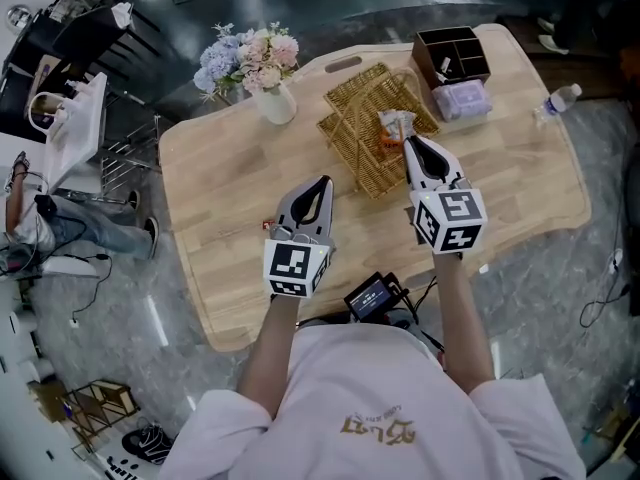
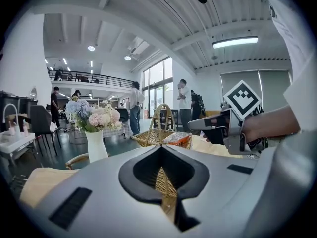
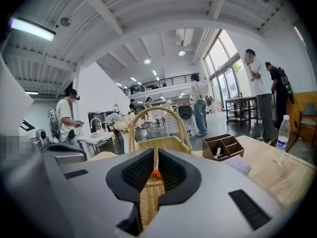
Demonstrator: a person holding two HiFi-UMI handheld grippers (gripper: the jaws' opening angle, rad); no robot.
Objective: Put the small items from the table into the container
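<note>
- White-shirted torso (image 1: 370,408), lower centre of the head view: both forearms reach up-frame from it, roughly parallel, the right one further forward.
- Wooden table (image 1: 230,198), mid-frame: mostly bare. A purple pack (image 1: 461,98) lies at upper right beside a brown organiser (image 1: 452,55) and probably remains to be collected.
- Wicker basket (image 1: 358,163), upper centre, handle upright: this is the container.
- Right gripper (image 1: 409,140), right of centre, nose over the basket's right edge and pitched slightly down: jaws nearly together, apparently pinching the snack packet's edge.
- Left gripper (image 1: 324,181), left of centre, over bare wood short of the basket and pointing toward it: jaws closed to a slit with nothing between them.
- Snack packet (image 1: 393,123), orange and white, at the right gripper's tip over the basket interior. The step in hand looks like the deposit. It is best done by moving the tip inside the rim and clear of the handle, lowering it, then opening the jaws, with the left gripper kept out of the way.
</note>
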